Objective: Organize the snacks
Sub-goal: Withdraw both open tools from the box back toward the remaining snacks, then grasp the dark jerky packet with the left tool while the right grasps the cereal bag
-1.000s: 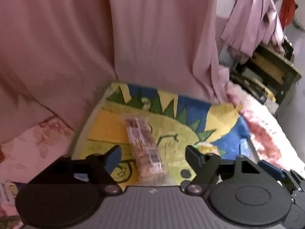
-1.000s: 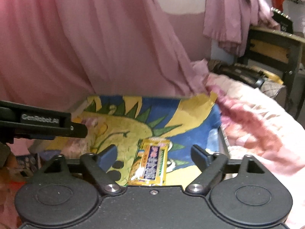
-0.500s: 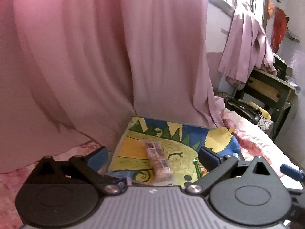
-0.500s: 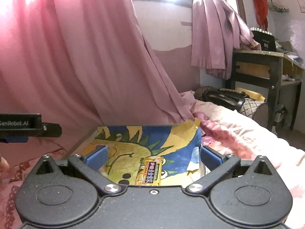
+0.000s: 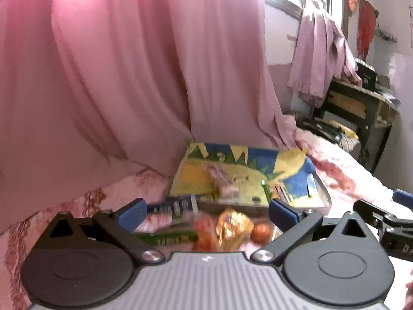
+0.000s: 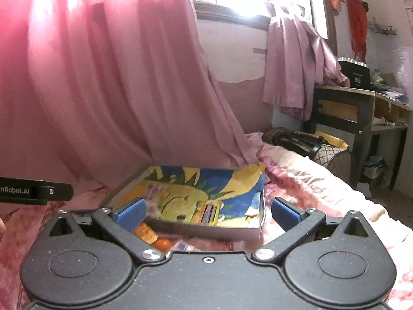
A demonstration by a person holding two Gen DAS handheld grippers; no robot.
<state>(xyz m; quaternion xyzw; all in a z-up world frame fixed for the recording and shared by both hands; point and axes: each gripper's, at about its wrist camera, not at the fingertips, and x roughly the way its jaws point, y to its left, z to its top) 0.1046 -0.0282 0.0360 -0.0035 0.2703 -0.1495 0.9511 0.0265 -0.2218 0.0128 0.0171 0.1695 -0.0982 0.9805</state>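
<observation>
- While both claws are hanging with their jaws spread wide and nothing between them, the tray (image 6: 206,226) is lying flat on the pink floral bedding (image 6: 322,180), near the foot of the pink curtain (image 6: 116,90); its floor is showing a yellow, blue and green cartoon print.
- Looking rigid and shallow, the tray is likely sliding easily on the soft bedding, so any push against its rim would need care.
- Loose snacks are waiting in a pile (image 5: 206,230) on the bedding just in front of the tray's near wall, right under the left gripper (image 5: 206,210); blur is hiding most of the detail.
- A flat blue-and-white packet (image 5: 171,206) and a green bar (image 5: 167,237) are lying at the left of that pile; both are probably light, thin and a little slippery, best pinched across the short width.
- A crinkly gold wrapper (image 5: 233,226) is sitting among small orange-red pieces (image 5: 260,232); it looks soft and crushable, so a gentle close on its bunched middle seems wisest.
- Inside the tray, a clear-wrapped bar (image 5: 222,180) is lying toward the left and a yellow packet (image 6: 207,213) toward the right near corner, well apart from each other.
- The right gripper (image 6: 206,210) is hovering above the tray's near wall, with an orange snack (image 6: 147,232) showing just below its left finger.
</observation>
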